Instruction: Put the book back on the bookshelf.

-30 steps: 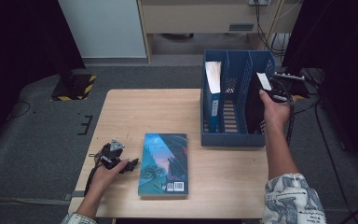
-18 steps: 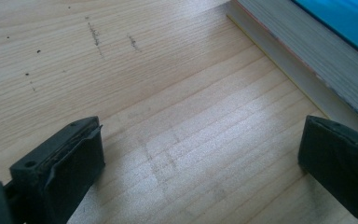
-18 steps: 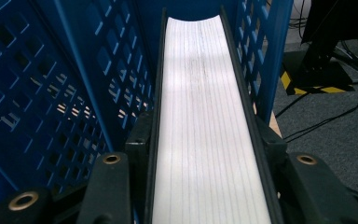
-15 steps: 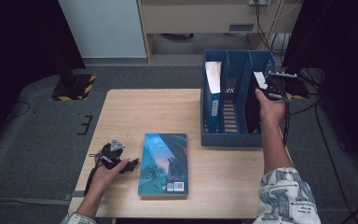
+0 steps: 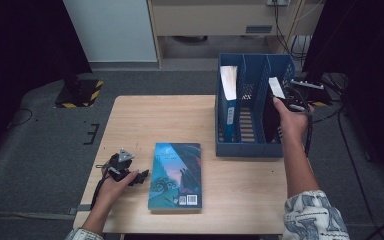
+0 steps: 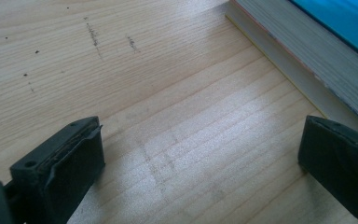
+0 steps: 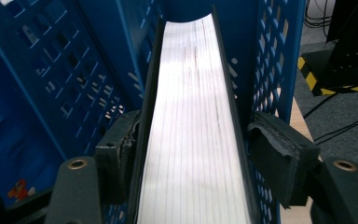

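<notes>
Right tool [image 7: 193, 154] opening around dark book [image 7: 193, 116], now upright in rack [image 5: 252, 145] at counter's right edge; right pad clear. Left tool [image 6: 200, 154] open, empty, beside book [image 5: 176, 175] near front edge

Our left gripper [image 5: 141, 177]: black body topped by a grey three-cornered plate, black cable trailing near. Our right gripper [image 5: 280, 102]: black, with thick cable. Jaws are matte black with worn, ragged pads and brass-coloured screws. A patterned blue-white sleeve [image 5: 312, 215] covers our right arm.
</notes>
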